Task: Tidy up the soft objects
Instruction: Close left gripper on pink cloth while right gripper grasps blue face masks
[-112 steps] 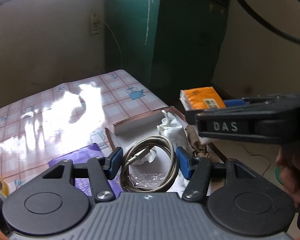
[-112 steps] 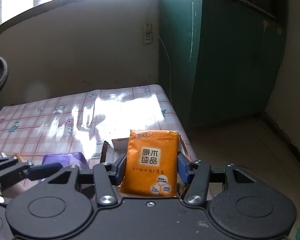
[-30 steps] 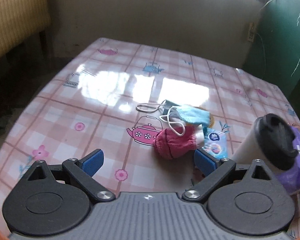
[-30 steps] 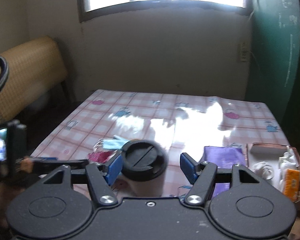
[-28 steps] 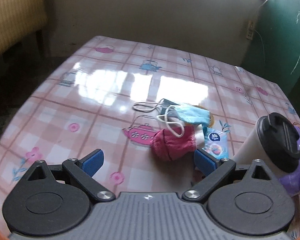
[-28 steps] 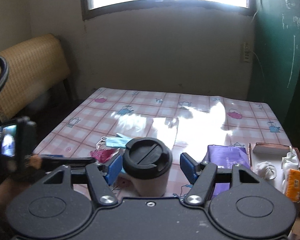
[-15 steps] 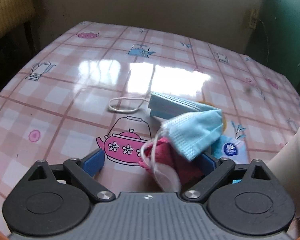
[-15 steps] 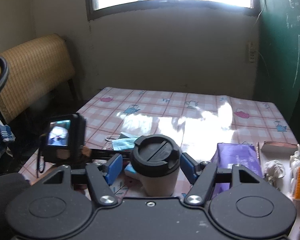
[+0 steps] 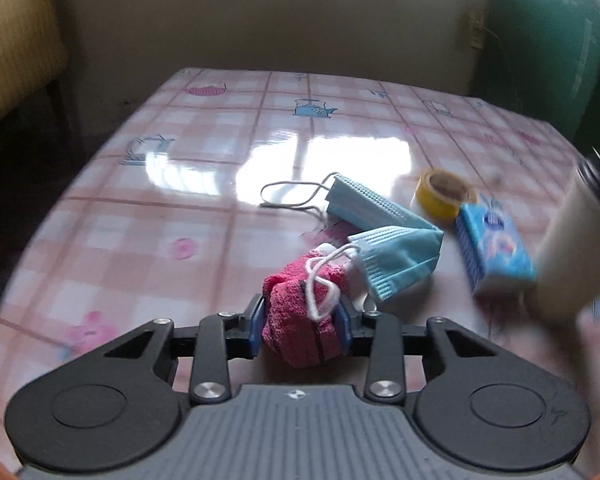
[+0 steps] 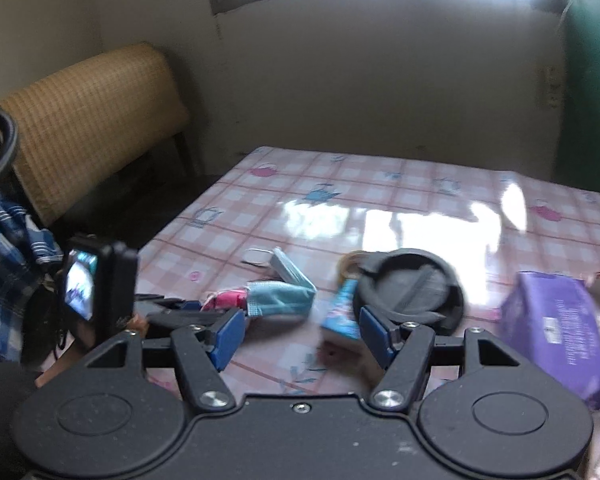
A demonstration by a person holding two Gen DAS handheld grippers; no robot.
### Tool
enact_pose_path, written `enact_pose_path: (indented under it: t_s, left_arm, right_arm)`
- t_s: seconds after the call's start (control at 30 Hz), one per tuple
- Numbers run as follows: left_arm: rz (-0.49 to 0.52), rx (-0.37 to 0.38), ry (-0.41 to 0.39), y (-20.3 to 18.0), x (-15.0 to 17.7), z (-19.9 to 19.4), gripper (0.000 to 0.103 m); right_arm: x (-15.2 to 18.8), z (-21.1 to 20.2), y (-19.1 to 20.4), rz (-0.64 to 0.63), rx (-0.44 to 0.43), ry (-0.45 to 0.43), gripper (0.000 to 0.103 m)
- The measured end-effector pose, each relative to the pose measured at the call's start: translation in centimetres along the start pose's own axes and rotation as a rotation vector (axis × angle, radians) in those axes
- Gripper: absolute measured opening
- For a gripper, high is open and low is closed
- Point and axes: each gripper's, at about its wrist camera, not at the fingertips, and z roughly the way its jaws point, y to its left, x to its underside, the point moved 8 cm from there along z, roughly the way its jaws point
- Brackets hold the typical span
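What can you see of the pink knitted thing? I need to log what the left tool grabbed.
The pink knitted item is a soft, bunched, sock-like bundle of fuzzy yarn with thin dark stripes. The left tool is shut on it, blue pads pressing both sides. A white ear loop of the blue face mask drapes across its top. Whether it touches the table cannot be told.

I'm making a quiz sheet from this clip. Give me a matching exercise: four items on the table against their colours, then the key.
Items:
1. knitted sock in the left tool
2. face mask
3. tape roll
4. cup lid

Colours:
A. black
B. light blue
C. pink-red
D. yellow

Pairs: 1-C, 2-B, 3-D, 4-A
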Motion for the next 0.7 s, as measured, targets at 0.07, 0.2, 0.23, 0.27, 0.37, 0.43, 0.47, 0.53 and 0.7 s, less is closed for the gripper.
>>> enact_pose_path:
  t_s: [0.07, 0.2, 0.23, 0.27, 0.37, 0.43, 0.47, 0.53, 0.7]
  left_arm:
    - [0.024, -0.006, 0.002, 1.1, 0.7, -0.9, 0.038]
    - [0.033, 0.044, 0.004, 2.6, 1.8, -3.0, 0.038]
    - [0.032, 0.038, 0.002, 3.1, 2.1, -3.3, 0.038]
    - [0.027, 0.026, -0.001, 3.4, 2.0, -3.5, 0.038]
    - [-0.001, -0.003, -0.022, 4.2, 1.7, -4.0, 0.038]
    - [-0.020, -0.004, -0.038, 4.6, 1.6, -4.4, 0.038]
    - [-0.028, -0.004, -0.044, 4.8, 1.6, -4.6, 0.038]
    - [-0.045, -0.001, -0.056, 5.1, 1.6, -4.8, 0.038]
    - [-0.092, 0.027, -0.086, 5.6, 1.6, -5.4, 0.038]
  right_arm:
    - [-0.1, 1.2, 1.2, -0.023, -0.027, 0.019, 0.077]
    - [0.1, 3.7, 3.9, -0.104, -0.051, 0.065, 0.077]
    - [0.3, 4.5, 4.7, -0.138, -0.059, 0.078, 0.077]
    - [0.6, 5.3, 5.3, -0.170, -0.059, 0.093, 0.077]
    - [1.4, 8.0, 6.5, -0.252, -0.052, 0.128, 0.077]
    - [1.9, 10.0, 6.6, -0.271, -0.044, 0.165, 0.078]
    - [2.1, 10.9, 6.5, -0.284, -0.035, 0.177, 0.078]
    - [2.6, 12.9, 6.3, -0.320, 0.000, 0.205, 0.079]
    - [2.8, 16.2, 5.3, -0.383, 0.051, 0.274, 0.081]
